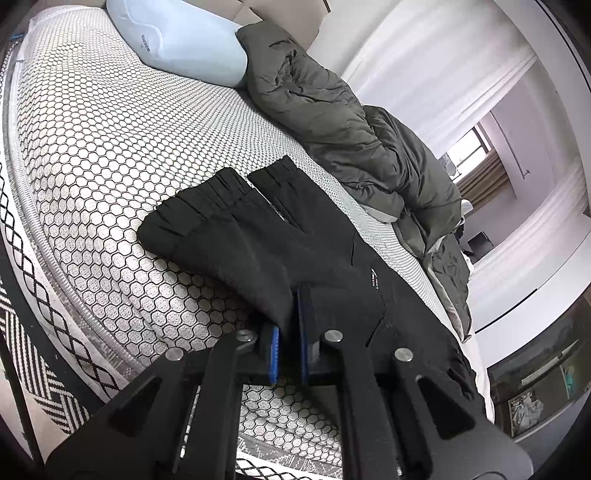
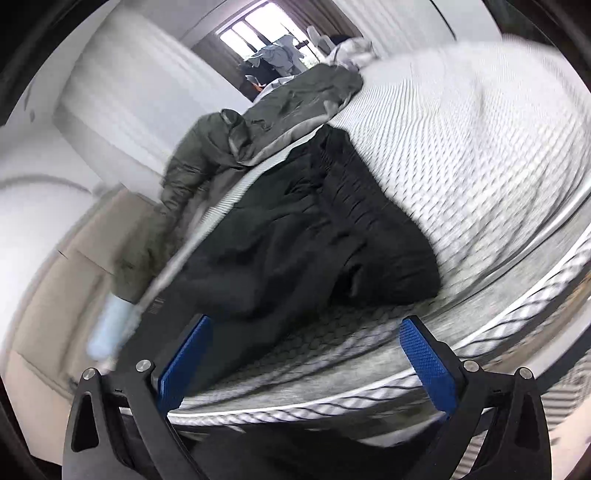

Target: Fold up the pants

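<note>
Black pants [image 1: 258, 236] lie on the mattress [image 1: 110, 155], with the elastic waistband at the far end and the fabric running toward me. My left gripper [image 1: 290, 328] is shut on a fold of the pants at their near edge, its blue pads pinching the cloth. In the right wrist view, which is motion-blurred, the pants [image 2: 306, 236] lie bunched on the mattress [image 2: 461, 147]. My right gripper [image 2: 306, 354] is open and empty, its blue pads [image 2: 424, 362] wide apart, just short of the pants' near edge.
A light blue pillow [image 1: 177, 37] and a rumpled dark grey duvet [image 1: 351, 129] lie at the mattress's far side. The duvet [image 2: 288, 107] hangs over the bed edge. A patterned rug [image 1: 33, 350] lies beside the bed. White walls and a window [image 2: 255, 33] are beyond.
</note>
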